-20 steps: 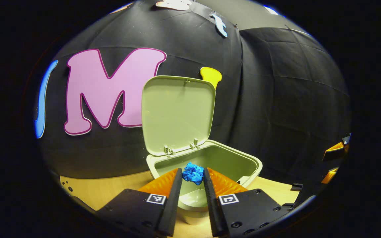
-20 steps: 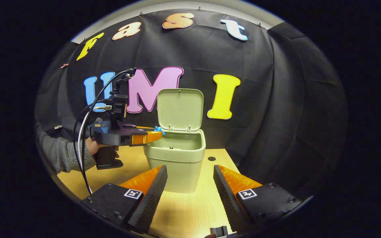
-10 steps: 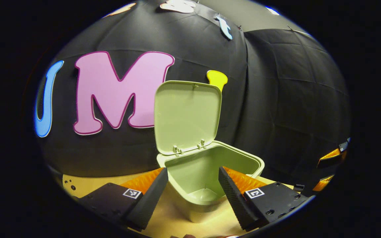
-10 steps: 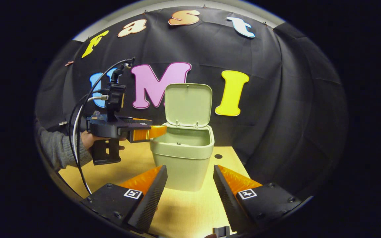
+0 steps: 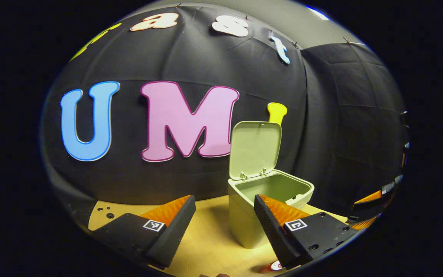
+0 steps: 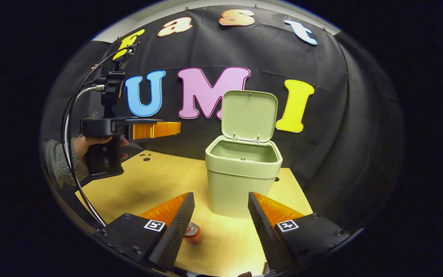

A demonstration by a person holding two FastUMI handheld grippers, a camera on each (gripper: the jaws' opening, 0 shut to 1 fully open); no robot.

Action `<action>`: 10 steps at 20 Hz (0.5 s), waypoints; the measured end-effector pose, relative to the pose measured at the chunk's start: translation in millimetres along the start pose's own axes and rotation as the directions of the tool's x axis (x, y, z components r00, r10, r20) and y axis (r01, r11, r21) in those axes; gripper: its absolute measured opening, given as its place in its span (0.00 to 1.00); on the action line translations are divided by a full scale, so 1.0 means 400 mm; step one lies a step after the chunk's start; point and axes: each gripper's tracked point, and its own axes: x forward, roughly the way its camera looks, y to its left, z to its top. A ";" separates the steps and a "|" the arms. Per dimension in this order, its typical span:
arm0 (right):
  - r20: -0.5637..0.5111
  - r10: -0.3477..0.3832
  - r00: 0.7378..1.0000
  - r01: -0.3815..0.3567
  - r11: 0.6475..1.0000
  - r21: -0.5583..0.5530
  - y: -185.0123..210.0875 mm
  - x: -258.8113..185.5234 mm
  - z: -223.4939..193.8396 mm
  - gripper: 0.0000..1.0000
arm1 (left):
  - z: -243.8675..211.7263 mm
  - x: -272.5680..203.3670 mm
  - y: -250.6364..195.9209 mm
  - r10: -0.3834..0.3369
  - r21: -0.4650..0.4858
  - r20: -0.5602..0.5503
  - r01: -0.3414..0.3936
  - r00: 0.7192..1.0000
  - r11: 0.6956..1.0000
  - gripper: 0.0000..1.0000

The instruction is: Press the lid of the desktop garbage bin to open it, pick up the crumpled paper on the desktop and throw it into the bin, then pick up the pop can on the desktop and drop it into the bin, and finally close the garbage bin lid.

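A pale green garbage bin (image 6: 240, 181) stands on the wooden desktop (image 6: 160, 181) with its lid (image 6: 248, 113) raised upright; the same bin (image 5: 260, 207) and lid (image 5: 255, 149) show in the left gripper view. What lies inside the bin is hidden. A red pop can (image 6: 193, 233) lies on the desktop just ahead of my right gripper (image 6: 221, 215), which is open and empty. A bit of the can (image 5: 275, 266) shows by the right finger of my left gripper (image 5: 224, 215), open and empty. A hand holds that left gripper (image 6: 156, 129) well left of the bin, above the desktop.
Black cloth walls close the booth behind and to the right of the bin. The desktop has small holes near its back left (image 6: 144, 157) and one beside the bin (image 6: 277, 179). A cable (image 6: 71, 154) hangs from the left gripper. A grey sleeve (image 6: 58, 167) reaches in at left.
The left gripper opened over the bin, let go of the blue crumpled paper, and has drawn back to the left. The right gripper pulled back and tilted down, bringing the pop can into view.
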 end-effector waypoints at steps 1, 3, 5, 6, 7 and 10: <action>-0.005 0.008 1.000 -0.008 1.000 -0.003 0.015 0.001 -0.006 0.89 | -0.001 -0.024 0.017 0.016 -0.004 0.000 -0.016 1.000 1.000 0.98; -0.021 0.025 0.999 -0.025 1.000 -0.015 0.043 0.009 -0.031 0.89 | -0.014 -0.089 0.066 0.066 -0.008 -0.004 -0.067 0.998 0.998 0.98; -0.053 0.037 0.998 -0.038 0.999 -0.018 0.071 0.024 -0.071 0.89 | -0.036 -0.154 0.111 0.106 -0.017 -0.014 -0.106 0.994 0.994 0.98; -0.067 0.043 0.997 -0.044 0.999 -0.018 0.083 0.032 -0.091 0.90 | -0.047 -0.183 0.136 0.126 -0.021 -0.019 -0.126 0.992 0.992 0.98; -0.077 0.046 0.996 -0.048 0.999 -0.018 0.090 0.038 -0.104 0.93 | -0.055 -0.204 0.153 0.141 -0.026 -0.023 -0.142 0.990 0.990 0.98; -0.111 0.060 0.992 -0.064 0.998 -0.025 0.111 0.060 -0.146 0.93 | -0.071 -0.266 0.206 0.191 -0.049 -0.031 -0.193 0.981 0.980 0.98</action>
